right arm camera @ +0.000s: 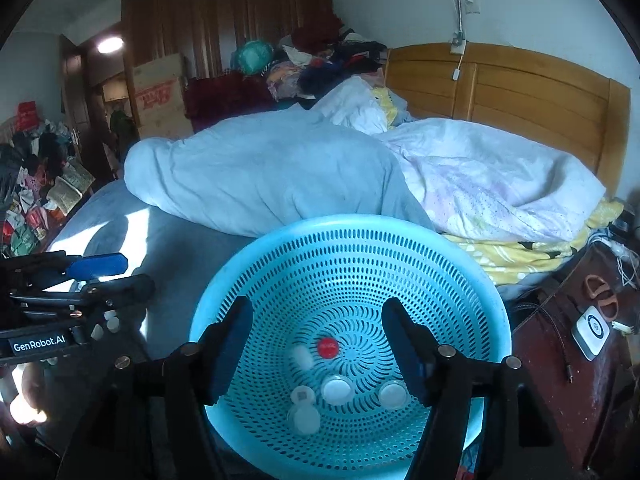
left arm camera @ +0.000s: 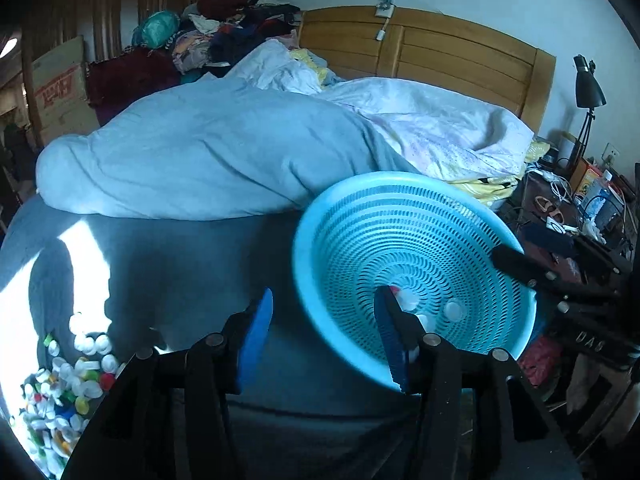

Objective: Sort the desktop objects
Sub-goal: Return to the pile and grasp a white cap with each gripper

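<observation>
Both grippers stand wide and empty: the right gripper [right arm camera: 318,322] over the blue basket [right arm camera: 280,240] on the bed, which holds bottle caps [right arm camera: 337,389]; the left gripper [left arm camera: 324,312] straddles its near-left rim.

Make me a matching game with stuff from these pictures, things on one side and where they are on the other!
Things:
1. red cap
2. pile of caps
3. black lamp
4. right gripper

Places:
A. beside the headboard
B. loose on the bed, in sunlight
C. over the basket, open
D. inside the basket

Pairs: 1-D, 2-B, 3-A, 4-C
</observation>
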### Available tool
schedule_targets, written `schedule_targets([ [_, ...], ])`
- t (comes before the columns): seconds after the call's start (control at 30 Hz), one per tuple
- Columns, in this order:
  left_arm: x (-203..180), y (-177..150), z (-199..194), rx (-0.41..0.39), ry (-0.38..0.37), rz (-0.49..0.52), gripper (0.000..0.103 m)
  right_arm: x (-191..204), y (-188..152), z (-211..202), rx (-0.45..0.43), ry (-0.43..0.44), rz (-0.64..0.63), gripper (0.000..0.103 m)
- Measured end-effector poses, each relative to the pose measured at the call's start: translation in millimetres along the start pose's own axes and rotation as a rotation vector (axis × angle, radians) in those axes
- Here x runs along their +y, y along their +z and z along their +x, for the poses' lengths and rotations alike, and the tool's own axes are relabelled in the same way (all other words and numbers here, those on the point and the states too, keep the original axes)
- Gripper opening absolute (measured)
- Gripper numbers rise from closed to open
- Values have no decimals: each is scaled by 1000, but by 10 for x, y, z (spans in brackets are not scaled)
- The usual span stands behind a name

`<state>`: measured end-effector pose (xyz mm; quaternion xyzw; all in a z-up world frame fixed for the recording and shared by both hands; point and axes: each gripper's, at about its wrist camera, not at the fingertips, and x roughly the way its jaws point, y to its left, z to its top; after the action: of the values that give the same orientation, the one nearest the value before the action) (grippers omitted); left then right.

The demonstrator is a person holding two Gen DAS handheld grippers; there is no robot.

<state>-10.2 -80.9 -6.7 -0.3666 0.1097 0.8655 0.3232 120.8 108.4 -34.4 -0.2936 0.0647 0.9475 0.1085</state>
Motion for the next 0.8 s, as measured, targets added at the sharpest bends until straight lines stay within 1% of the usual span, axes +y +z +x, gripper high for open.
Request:
schedule_targets([
  [0.03,188,-115,-102,-11,14,-21,47,77,11,-36,-13,15,-8,75],
  [0.07,419,-272,-210,-16,44,-50,47,170,14,-62,-22,36,-18,75],
  [0.13,918,-653,-416,-16,121,-115,47,409,4,-96,-38,81,-54,75],
  [0.17,1217,-896,-520,-6,172,-167,47,542,-11,-101,-41,104,-72,75],
  [0.23,1827,-1435,-736,14,257,-286,47,809,-58,-62,-31,161,-108,76],
  [0.3,2437,-2029,-945,37,364,-430,47,1082,-135,24,-6,203,-143,76],
  [0.33,2764,-2355,-1051,60,403,-519,46,1198,-182,81,14,226,-157,76],
  [0.4,3226,-2876,-1213,74,474,-661,45,1469,-282,186,53,273,-189,76],
  [0.43,3404,-3096,-1273,81,501,-725,44,1576,-327,232,69,292,-205,76],
  [0.5,3693,-3472,-1362,73,498,-844,40,1826,-414,293,96,328,-244,76],
  [0.53,3769,-3578,-1375,66,493,-874,40,1955,-454,317,107,344,-264,76],
  [0.6,3834,-3664,-1355,55,472,-894,40,2146,-514,351,127,364,-292,76],
  [0.7,3851,-3662,-1228,61,442,-882,40,2387,-586,391,147,381,-329,76],
  [0.8,3892,-3630,-1088,71,456,-867,40,2549,-627,409,166,388,-350,76],
])
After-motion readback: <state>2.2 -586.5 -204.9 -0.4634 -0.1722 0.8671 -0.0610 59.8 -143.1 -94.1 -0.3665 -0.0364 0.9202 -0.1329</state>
